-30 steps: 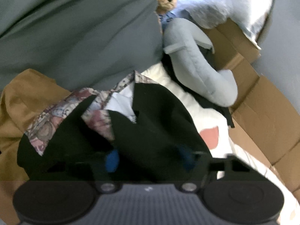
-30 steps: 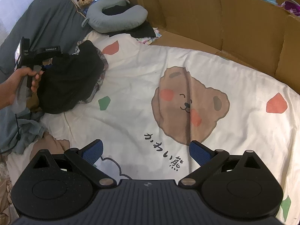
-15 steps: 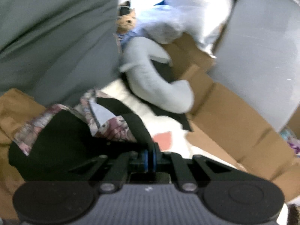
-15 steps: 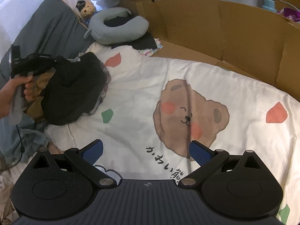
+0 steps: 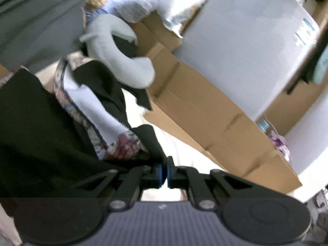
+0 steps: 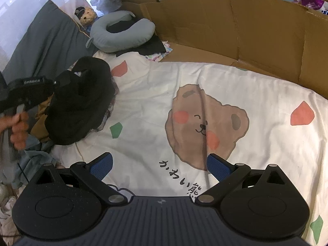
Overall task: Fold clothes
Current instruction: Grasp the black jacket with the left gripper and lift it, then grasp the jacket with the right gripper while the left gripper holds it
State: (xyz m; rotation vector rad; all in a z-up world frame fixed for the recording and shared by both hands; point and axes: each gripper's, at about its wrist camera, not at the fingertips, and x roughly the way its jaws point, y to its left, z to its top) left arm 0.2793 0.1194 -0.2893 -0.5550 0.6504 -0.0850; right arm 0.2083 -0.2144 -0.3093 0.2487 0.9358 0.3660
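A black garment (image 5: 41, 127) with a floral lining (image 5: 121, 147) hangs bunched at the left of the left wrist view. My left gripper (image 5: 163, 173) is shut on a black fold of it, the cloth pinched between the blue pads. From the right wrist camera the same garment (image 6: 82, 100) sits in a heap at the left of the bear-print sheet (image 6: 184, 94), with a hand (image 6: 17, 127) holding the left gripper (image 6: 59, 82) into it. My right gripper (image 6: 160, 163) hovers open over the sheet, nothing between its fingers.
A grey neck pillow (image 6: 121, 33) and a small teddy bear (image 6: 87, 15) lie at the head of the bed by a dark grey pillow (image 6: 45, 47). Cardboard walls (image 6: 235, 30) line the far side. Brown and blue-grey clothes (image 6: 34, 153) pile up at the left.
The left gripper closed on the black garment and pulled it up and sideways, so its view swung toward the cardboard. The right gripper stayed put and open.
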